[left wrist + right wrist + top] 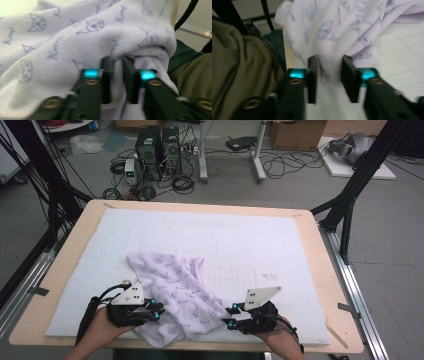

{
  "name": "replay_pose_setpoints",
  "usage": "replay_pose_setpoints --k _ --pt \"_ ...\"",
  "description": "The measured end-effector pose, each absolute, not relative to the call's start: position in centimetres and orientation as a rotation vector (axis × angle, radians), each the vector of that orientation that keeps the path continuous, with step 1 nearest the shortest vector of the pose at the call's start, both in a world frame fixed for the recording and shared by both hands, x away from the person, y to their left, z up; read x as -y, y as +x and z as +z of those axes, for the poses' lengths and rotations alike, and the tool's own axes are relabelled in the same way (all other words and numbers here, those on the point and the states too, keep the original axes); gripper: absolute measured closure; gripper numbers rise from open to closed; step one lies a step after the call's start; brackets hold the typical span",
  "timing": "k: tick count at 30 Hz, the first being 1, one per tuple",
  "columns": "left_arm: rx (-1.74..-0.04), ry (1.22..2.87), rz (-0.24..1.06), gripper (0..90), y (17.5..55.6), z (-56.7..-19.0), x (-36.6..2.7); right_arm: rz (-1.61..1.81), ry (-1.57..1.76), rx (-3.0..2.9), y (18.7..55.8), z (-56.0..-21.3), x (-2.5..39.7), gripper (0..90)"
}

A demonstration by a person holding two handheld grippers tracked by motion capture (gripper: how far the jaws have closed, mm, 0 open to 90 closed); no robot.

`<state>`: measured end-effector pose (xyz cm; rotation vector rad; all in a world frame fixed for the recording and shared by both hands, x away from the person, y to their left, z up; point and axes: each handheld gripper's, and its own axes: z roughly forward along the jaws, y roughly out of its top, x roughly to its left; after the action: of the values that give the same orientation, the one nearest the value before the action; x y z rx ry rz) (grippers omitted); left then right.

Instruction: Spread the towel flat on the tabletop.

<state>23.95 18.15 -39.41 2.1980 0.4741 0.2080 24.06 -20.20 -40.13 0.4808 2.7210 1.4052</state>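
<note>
The left gripper (116,62) pinches a fold of the towel (172,292); the right gripper (329,62) stands half-open around its blurred edge.

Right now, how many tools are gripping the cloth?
1 for sure. The left tool is shut on a fold of the cloth at its near-left edge. The right tool, at the cloth's near-right edge, has cloth between its jaws, which stand apart.

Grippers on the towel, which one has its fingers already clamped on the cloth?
The left gripper: its fingers pinch a towel fold. The right gripper is open.
</note>
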Motion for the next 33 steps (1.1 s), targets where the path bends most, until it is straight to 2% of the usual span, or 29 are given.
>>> replay_pose_setpoints --k 2,7,11,14,15,18,20,21,22,33 --pt "-0.489 2.180 0.219 62.8 24.1 -38.9 -18.6 1.462 0.508 -2.676 24.8 -39.3 20.4 55.0" --pt "-0.537 2.151 0.276 56.0 25.2 -38.1 -19.5 1.465 0.528 -2.589 27.4 -38.1 19.1 53.3" --pt "-0.579 2.171 0.281 51.7 26.8 -38.9 -19.3 1.379 0.498 -2.647 29.4 -39.6 16.6 53.0" --pt "-0.608 2.193 0.226 50.4 28.1 -40.2 -19.0 1.331 0.512 -2.712 30.6 -41.0 15.1 50.9" --pt "-0.609 2.204 0.211 52.2 28.4 -40.6 -18.9 1.310 0.507 -2.731 30.8 -41.4 14.8 51.0" --pt "-0.609 2.227 0.169 65.6 29.0 -41.6 -18.6 1.261 0.511 -2.793 31.3 -42.4 14.1 56.7" --pt "-0.602 2.231 0.129 73.6 29.3 -42.1 -18.5 1.268 0.511 -2.831 31.4 -43.2 14.1 70.0" --pt "-0.595 2.228 0.116 81.6 29.3 -42.2 -18.4 1.289 0.504 -2.835 31.2 -43.5 14.2 79.1" --pt "-0.586 2.246 0.123 84.0 29.4 -42.1 -18.4 1.303 0.508 -2.833 31.1 -43.4 14.3 80.8" --pt "-0.559 2.228 0.140 87.0 29.1 -41.1 -17.6 1.326 0.531 -2.729 28.2 -40.8 17.9 82.0"
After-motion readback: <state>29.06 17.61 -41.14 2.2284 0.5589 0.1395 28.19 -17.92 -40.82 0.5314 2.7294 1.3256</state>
